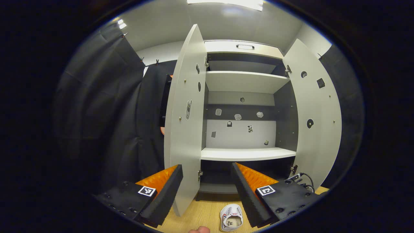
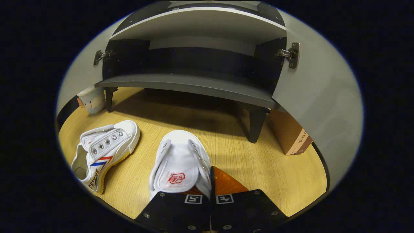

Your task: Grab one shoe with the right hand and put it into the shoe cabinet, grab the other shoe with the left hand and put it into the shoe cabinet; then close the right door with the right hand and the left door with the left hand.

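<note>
In the right gripper view a white canvas shoe [image 2: 179, 161] stands on the wooden floor [image 2: 258, 174], toe toward the shoe cabinet [image 2: 194, 84]. My right gripper [image 2: 211, 177] is shut on that shoe's right side wall, one finger inside and one outside. The other white shoe [image 2: 103, 150], with red and blue stripes, lies tilted on its side to the left. In the left gripper view my left gripper [image 1: 207, 166] is open and empty, held in front of the cabinet [image 1: 247, 153], whose two doors stand wide open. A white shoe [image 1: 231, 218] shows on the floor below it.
The left door [image 1: 184, 123] juts out close to my left gripper; the right door [image 1: 318, 119] swings outward. A small plush toy [image 2: 92, 100] sits by the cabinet's left leg. A cardboard box [image 2: 291, 132] stands behind the right door [image 2: 323, 97]. A fingertip [image 1: 199, 229] shows at the bottom edge.
</note>
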